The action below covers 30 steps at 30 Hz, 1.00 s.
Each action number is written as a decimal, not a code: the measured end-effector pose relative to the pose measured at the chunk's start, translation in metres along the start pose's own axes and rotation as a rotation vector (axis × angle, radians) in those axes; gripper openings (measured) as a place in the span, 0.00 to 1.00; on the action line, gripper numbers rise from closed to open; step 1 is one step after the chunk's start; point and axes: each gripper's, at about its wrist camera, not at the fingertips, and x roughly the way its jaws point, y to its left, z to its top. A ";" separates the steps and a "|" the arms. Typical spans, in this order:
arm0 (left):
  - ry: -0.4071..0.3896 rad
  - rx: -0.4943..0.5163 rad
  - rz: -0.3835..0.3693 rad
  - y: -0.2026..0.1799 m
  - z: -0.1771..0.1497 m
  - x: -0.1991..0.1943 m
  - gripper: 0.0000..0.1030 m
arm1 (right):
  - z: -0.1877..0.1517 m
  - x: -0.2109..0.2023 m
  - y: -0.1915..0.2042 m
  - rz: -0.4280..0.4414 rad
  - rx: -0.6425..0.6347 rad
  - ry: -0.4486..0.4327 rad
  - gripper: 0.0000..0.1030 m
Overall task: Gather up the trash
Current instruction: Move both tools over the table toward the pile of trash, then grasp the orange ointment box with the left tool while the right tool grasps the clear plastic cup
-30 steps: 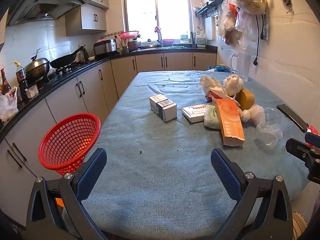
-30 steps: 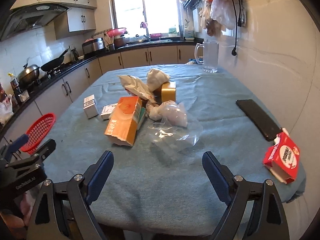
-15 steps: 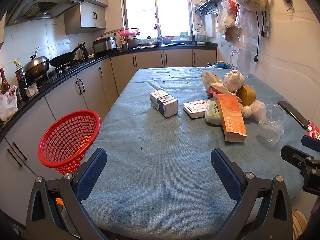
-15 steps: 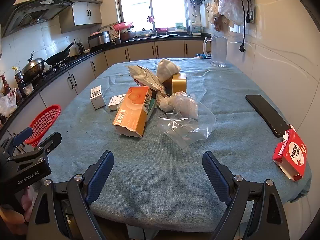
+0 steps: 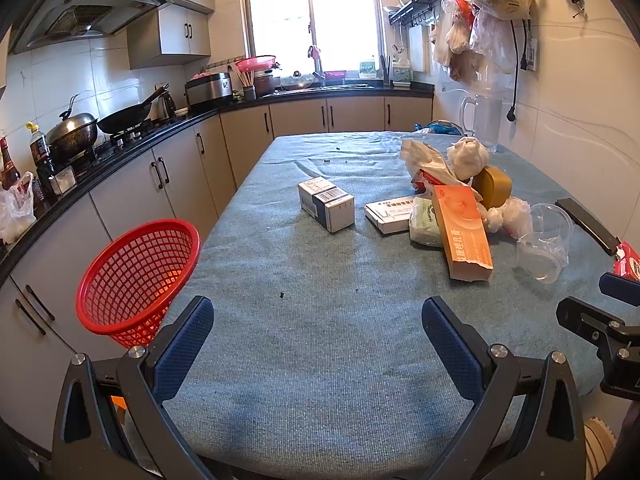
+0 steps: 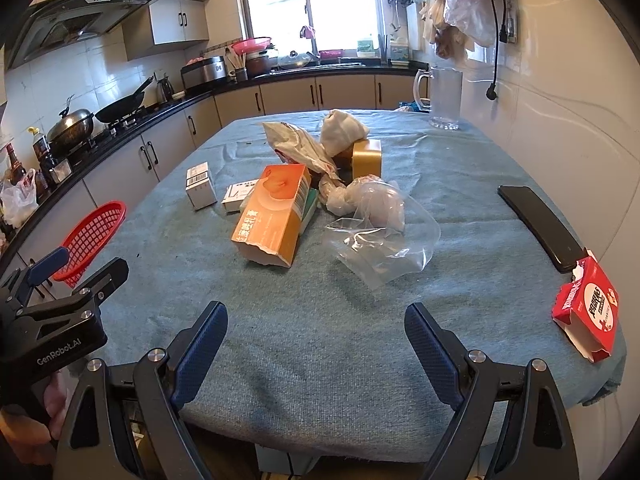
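left wrist view shows the left gripper (image 5: pixel 318 344) with fingers spread wide and holding nothing above the near end of the blue-covered table (image 5: pixel 320 380) — the trash pile, led by an orange carton (image 5: pixel 462 232), lies well ahead and to the right of them, the red basket (image 5: pixel 138 280) just off the table's left edge. right wrist view: the right gripper (image 6: pixel 316 350) is likewise agape and empty, the orange carton (image 6: pixel 274 216) and a clear plastic bag (image 6: pixel 384 236) straight ahead, well apart from its fingertips.

Each black tool (image 5: pixel 318 332) (image 6: pixel 316 338) has blue textured pads (image 6: pixel 200 354), silver screws and white "GenRobot.AI" lettering.
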 end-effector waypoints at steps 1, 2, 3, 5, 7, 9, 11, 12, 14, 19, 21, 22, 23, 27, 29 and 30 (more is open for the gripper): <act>0.000 0.001 -0.001 0.000 0.000 0.000 1.00 | 0.000 0.000 0.000 0.000 0.001 0.000 0.90; 0.000 0.001 0.000 -0.001 0.000 0.000 1.00 | 0.000 0.000 -0.001 -0.001 0.002 -0.001 0.90; 0.000 0.002 0.000 -0.001 0.000 0.000 1.00 | -0.001 0.000 0.000 -0.001 0.002 -0.002 0.90; -0.001 0.002 -0.002 0.000 -0.001 -0.001 1.00 | -0.001 -0.001 -0.001 0.001 0.005 -0.003 0.90; -0.001 0.003 0.000 -0.001 -0.001 -0.001 1.00 | -0.001 -0.002 -0.001 0.002 0.005 -0.002 0.90; -0.002 0.004 -0.001 0.000 -0.001 -0.001 1.00 | -0.001 -0.002 -0.002 0.006 0.005 -0.001 0.90; -0.001 0.005 0.001 -0.001 -0.001 -0.001 1.00 | -0.001 -0.002 -0.004 0.006 0.007 0.000 0.90; -0.001 0.005 -0.002 -0.001 -0.001 -0.001 1.00 | -0.001 -0.002 -0.004 0.007 0.008 0.001 0.90; 0.003 0.010 0.000 -0.002 -0.002 0.000 1.00 | -0.001 -0.001 -0.007 0.009 0.015 0.004 0.90; 0.015 0.028 0.005 -0.009 -0.001 0.003 1.00 | 0.000 0.003 -0.014 0.014 0.033 0.008 0.90; 0.025 0.034 0.003 -0.012 0.001 0.007 1.00 | 0.001 0.006 -0.018 0.015 0.039 0.009 0.90; 0.032 0.037 0.000 -0.014 0.001 0.010 1.00 | 0.002 0.007 -0.020 0.015 0.043 0.009 0.90; 0.041 0.039 -0.005 -0.015 0.002 0.012 1.00 | 0.003 0.008 -0.023 0.015 0.048 0.010 0.90; 0.077 0.039 -0.040 -0.021 0.009 0.024 1.00 | 0.007 0.015 -0.036 0.019 0.074 0.012 0.90; 0.092 0.041 -0.066 -0.026 0.013 0.029 1.00 | 0.008 0.018 -0.044 0.024 0.091 0.013 0.90; 0.097 0.041 -0.078 -0.028 0.015 0.032 1.00 | 0.009 0.019 -0.047 0.026 0.096 0.014 0.90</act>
